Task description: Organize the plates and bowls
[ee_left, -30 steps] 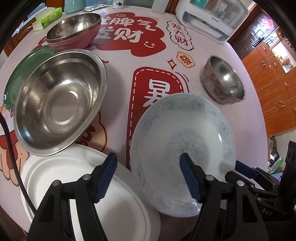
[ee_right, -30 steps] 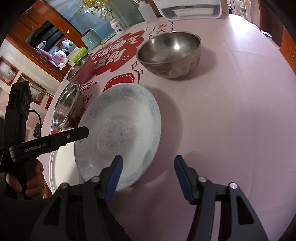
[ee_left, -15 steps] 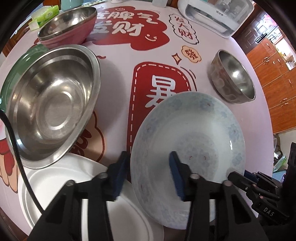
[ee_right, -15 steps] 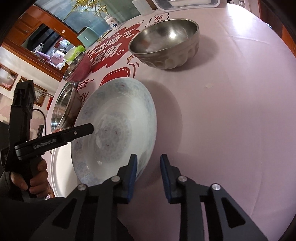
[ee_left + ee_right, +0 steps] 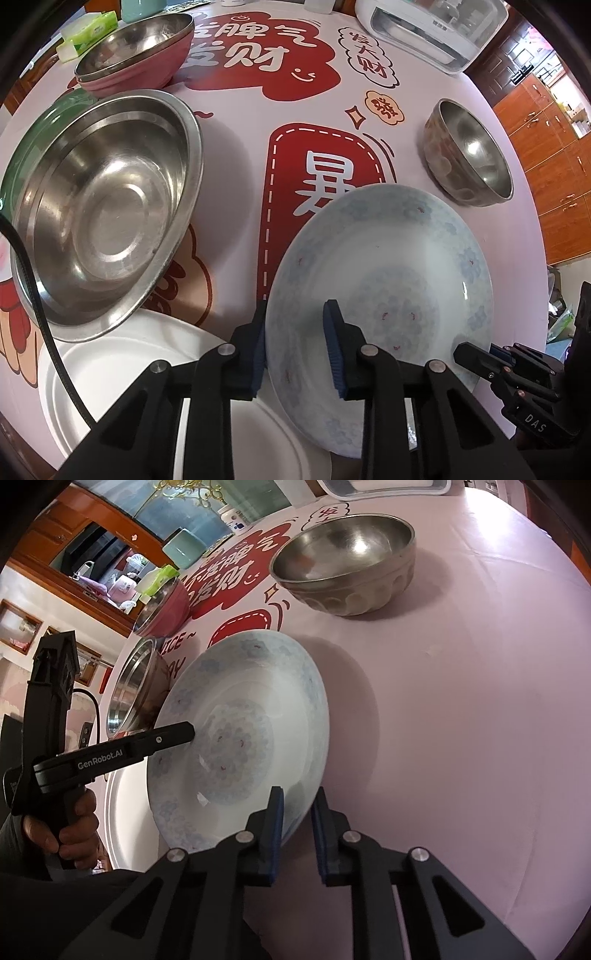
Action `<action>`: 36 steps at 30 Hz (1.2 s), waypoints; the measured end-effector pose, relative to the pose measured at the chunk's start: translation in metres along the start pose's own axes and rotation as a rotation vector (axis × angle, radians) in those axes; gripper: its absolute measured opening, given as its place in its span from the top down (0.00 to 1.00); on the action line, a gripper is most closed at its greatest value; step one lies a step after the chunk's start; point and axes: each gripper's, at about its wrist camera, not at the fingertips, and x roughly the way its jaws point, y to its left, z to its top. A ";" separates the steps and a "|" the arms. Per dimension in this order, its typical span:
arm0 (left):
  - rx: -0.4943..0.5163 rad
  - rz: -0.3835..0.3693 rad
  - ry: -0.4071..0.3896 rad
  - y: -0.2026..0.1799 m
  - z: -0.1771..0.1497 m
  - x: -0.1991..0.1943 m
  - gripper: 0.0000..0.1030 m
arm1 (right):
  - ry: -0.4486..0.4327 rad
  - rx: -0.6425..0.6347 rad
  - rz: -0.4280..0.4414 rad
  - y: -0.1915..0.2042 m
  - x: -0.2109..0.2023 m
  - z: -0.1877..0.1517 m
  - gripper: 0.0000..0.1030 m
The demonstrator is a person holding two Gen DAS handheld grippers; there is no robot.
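Note:
A pale blue patterned plate [image 5: 391, 266] is tilted up off the table, held at both sides; it also shows in the right wrist view [image 5: 243, 731]. My left gripper [image 5: 295, 347] is shut on its left rim. My right gripper [image 5: 297, 830] is shut on its near right rim. A white plate [image 5: 122, 373] lies under its left edge. A large steel bowl [image 5: 103, 206] rests on a green plate [image 5: 33, 144]. A small steel bowl [image 5: 469, 155] stands to the right, and also shows in the right wrist view [image 5: 347, 561]. A pink bowl with steel liner [image 5: 136, 51] is at the back.
A white appliance [image 5: 428, 26] stands at the table's far edge. A green tissue pack [image 5: 88, 33] lies at the far left. Wooden cabinets [image 5: 554, 147] stand beyond the table's right edge.
Both grippers closed from open onto the patterned plate's rims. The plate has tilted up from the table.

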 end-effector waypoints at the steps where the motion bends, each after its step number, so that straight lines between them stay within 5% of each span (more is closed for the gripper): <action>1: 0.000 0.000 0.000 0.001 -0.001 -0.001 0.74 | 0.000 0.000 0.000 0.000 0.000 0.000 0.86; 17: 0.029 0.012 -0.012 -0.010 -0.005 -0.003 0.74 | 0.005 0.018 0.006 -0.003 -0.003 -0.002 0.87; 36: 0.049 -0.003 -0.118 -0.011 -0.032 -0.046 0.74 | -0.071 -0.047 0.006 0.016 -0.029 -0.013 0.87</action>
